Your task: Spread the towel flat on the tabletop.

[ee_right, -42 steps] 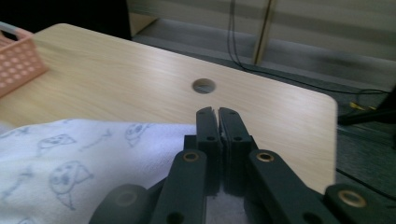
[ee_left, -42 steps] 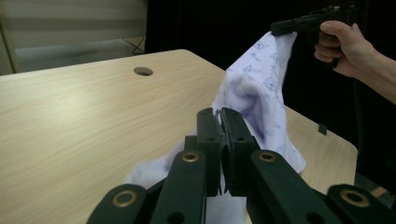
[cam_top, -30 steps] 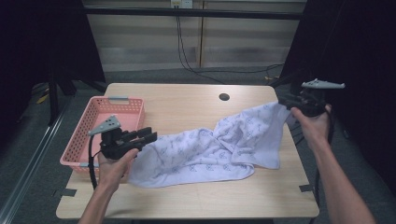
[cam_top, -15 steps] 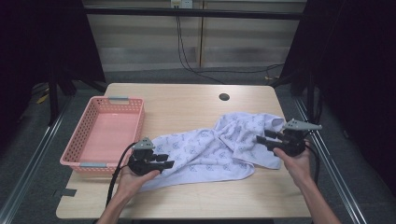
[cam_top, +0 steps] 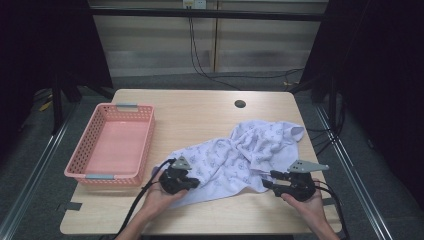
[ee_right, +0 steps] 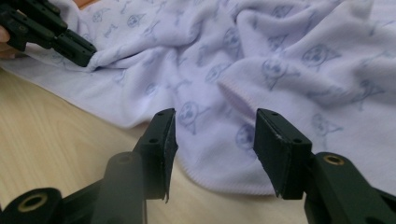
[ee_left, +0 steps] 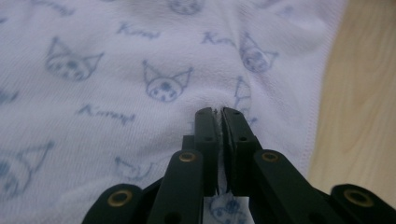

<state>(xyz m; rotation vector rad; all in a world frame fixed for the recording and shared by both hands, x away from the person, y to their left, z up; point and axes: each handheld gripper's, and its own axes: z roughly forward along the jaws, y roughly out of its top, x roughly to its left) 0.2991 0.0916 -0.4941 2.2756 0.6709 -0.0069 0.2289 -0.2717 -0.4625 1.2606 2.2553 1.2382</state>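
The table (cam_top: 200, 115) bears a crumpled towel (cam_top: 240, 155) at its near right, beside a pink basket (cam_top: 112, 145). The left gripper (cam_top: 192, 184) has just pinched its near-left edge to hold it; the right gripper (ee_right: 212, 149) gapes around the near-right edge, likely to grab it

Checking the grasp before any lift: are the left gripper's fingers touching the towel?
Touching. In the left gripper view the fingers are pinched on a fold of the towel.

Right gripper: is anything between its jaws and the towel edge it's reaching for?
Nothing visible. The right gripper stands open with the towel's hem directly ahead, only bare table beneath. The left gripper already pinches the towel.
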